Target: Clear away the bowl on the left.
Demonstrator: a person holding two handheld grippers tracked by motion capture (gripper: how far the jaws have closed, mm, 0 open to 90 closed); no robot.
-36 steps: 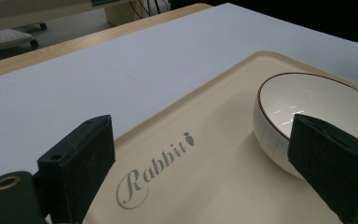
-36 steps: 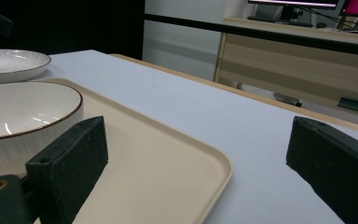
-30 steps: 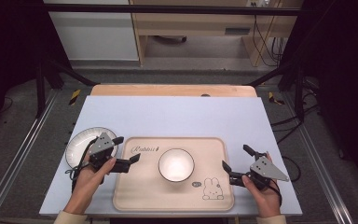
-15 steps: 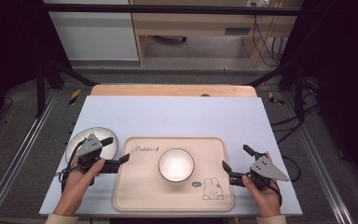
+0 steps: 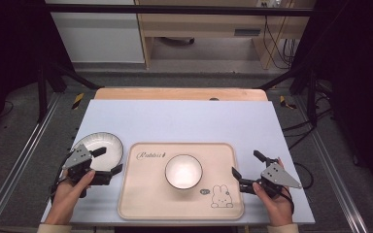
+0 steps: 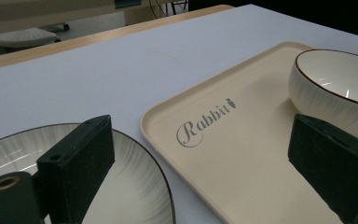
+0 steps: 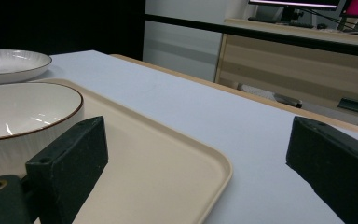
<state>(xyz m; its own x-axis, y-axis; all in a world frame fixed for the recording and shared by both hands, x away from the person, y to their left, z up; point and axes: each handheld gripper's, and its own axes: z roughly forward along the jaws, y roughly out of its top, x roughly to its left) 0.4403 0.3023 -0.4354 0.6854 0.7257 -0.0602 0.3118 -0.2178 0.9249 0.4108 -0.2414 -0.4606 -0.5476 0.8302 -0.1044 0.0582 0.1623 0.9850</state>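
Both claws are spread wide: the left gripper (image 5: pixel 108 162) straddles the plate (image 5: pixel 99 145) rim at the tray's (image 5: pixel 136 204) nine o'clock, so I'd pinch the rim squarely, while the right gripper (image 5: pixel 246 171) idles at three o'clock from the bowl (image 5: pixel 183 171).

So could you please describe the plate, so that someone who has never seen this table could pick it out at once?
Start from the cream tray printed with a rabbit in the middle of the pale blue table. Just off the tray's left edge, on the bare table, lies the plate, by the left tool. It is flat, wide and ribbed with a dark rim, unlike the deeper bowl on the tray.
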